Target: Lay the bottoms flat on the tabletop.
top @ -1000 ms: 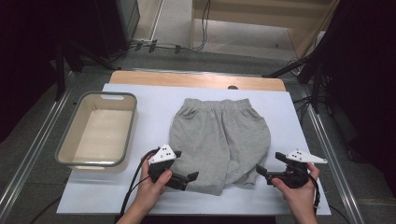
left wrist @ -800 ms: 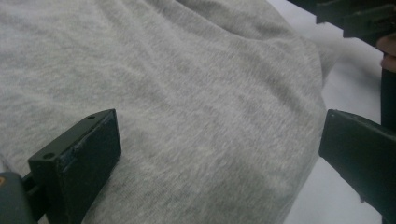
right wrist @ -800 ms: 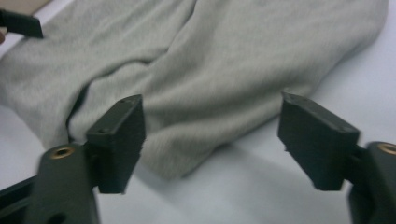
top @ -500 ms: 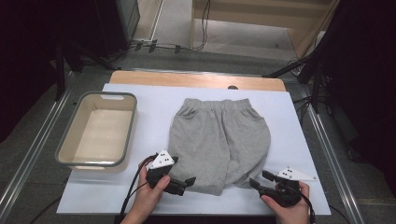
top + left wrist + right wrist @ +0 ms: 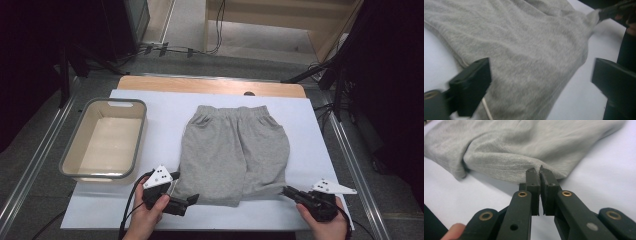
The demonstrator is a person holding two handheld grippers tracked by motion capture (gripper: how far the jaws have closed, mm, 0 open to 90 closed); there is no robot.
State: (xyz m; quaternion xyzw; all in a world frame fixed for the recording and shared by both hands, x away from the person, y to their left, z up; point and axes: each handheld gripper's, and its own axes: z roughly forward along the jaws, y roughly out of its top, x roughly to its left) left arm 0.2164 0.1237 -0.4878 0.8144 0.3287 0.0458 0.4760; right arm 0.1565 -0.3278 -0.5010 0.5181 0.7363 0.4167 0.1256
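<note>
White table sheet [image 5: 150, 210] carries grey shorts [image 5: 235, 150], hem toward the person: right gripper [image 5: 539, 173] has just closed onto its corner, left gripper [image 5: 192, 200] gapes astride the opposite corner.

The right gripper [image 5: 289, 191] has just been closing, and its jaws now pinch the grey shorts' [image 5: 235, 150] 5 o'clock hem corner. The left gripper [image 5: 192, 199] sits lower, toward 6 o'clock.

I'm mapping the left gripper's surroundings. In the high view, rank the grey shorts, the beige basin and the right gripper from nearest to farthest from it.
From the left gripper:
1. Grey shorts, hem corner between its open jaws, just right.
2. Beige basin, up and left.
3. Right gripper, across the hem, far right, shut on the shorts' other corner.
</note>
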